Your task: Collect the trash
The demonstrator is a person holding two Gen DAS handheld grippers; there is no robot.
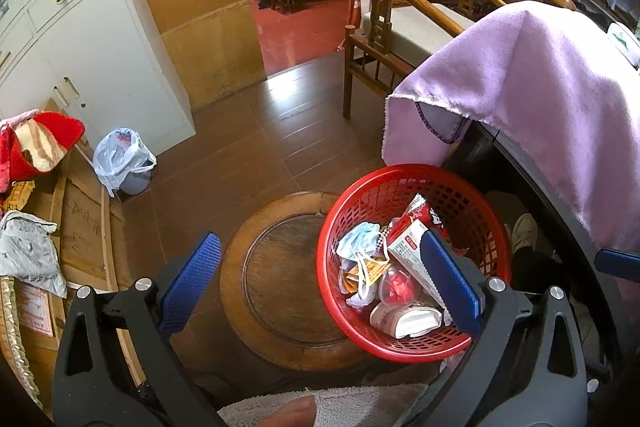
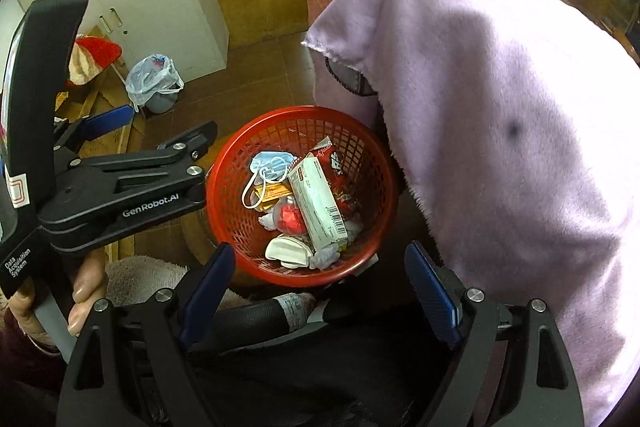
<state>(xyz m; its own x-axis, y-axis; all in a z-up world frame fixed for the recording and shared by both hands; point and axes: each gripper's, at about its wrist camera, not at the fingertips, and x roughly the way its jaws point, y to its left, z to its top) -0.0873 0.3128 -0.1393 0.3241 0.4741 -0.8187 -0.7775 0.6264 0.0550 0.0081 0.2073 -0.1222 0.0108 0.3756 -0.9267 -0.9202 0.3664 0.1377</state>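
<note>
A red mesh basket [image 1: 460, 195] sits partly on a round wooden stool [image 1: 280, 287]. It holds a blue face mask [image 1: 358, 237], a white carton [image 1: 406, 247], a red snack wrapper [image 1: 420, 213], a white cup [image 1: 404, 321] and crumpled tissue. My left gripper [image 1: 320, 239] is open wide; its right finger [image 1: 452, 283] hangs over the trash and its left finger over the stool. My right gripper [image 2: 320, 251] is open with nothing between its pads, just short of the near rim of the basket [image 2: 280, 131]. The left gripper [image 2: 172, 125] is to the basket's left.
A purple cloth [image 1: 540, 99] drapes over the dark table edge right of the basket. A grey bin lined with a plastic bag [image 1: 124, 163] stands by the white cabinet [image 1: 100, 59]. Cardboard and red fabric [image 1: 36, 147] lie at left; a wooden chair [image 1: 384, 39] is behind.
</note>
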